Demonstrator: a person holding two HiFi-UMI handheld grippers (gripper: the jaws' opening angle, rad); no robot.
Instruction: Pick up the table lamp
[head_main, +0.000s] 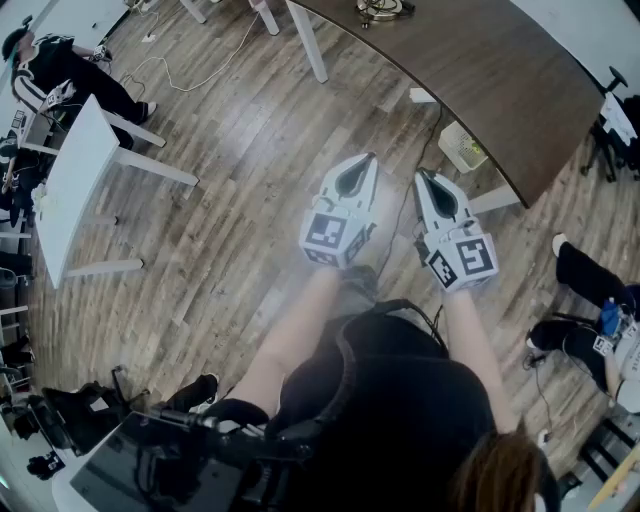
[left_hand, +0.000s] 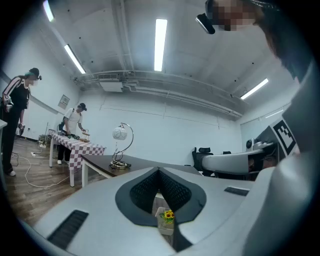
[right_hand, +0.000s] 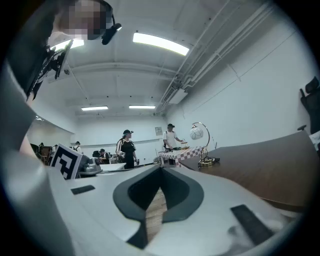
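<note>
The table lamp (head_main: 383, 9), with a curved metal arm, a white globe shade and a brass base, stands on the dark brown curved table (head_main: 500, 80) at the top of the head view. It also shows far ahead in the left gripper view as the lamp (left_hand: 120, 146) and in the right gripper view as the lamp (right_hand: 201, 145). My left gripper (head_main: 369, 158) and right gripper (head_main: 421, 174) are held side by side above the wooden floor, well short of the table. Both point level with jaws shut and nothing between them.
A small white basket (head_main: 461, 146) with a yellow flower sits on the floor under the table edge. A white table (head_main: 75, 175) stands at the left, with a person (head_main: 60, 68) beside it. Another person (head_main: 590, 285) sits at the right. A checkered table (left_hand: 75, 145) stands beyond.
</note>
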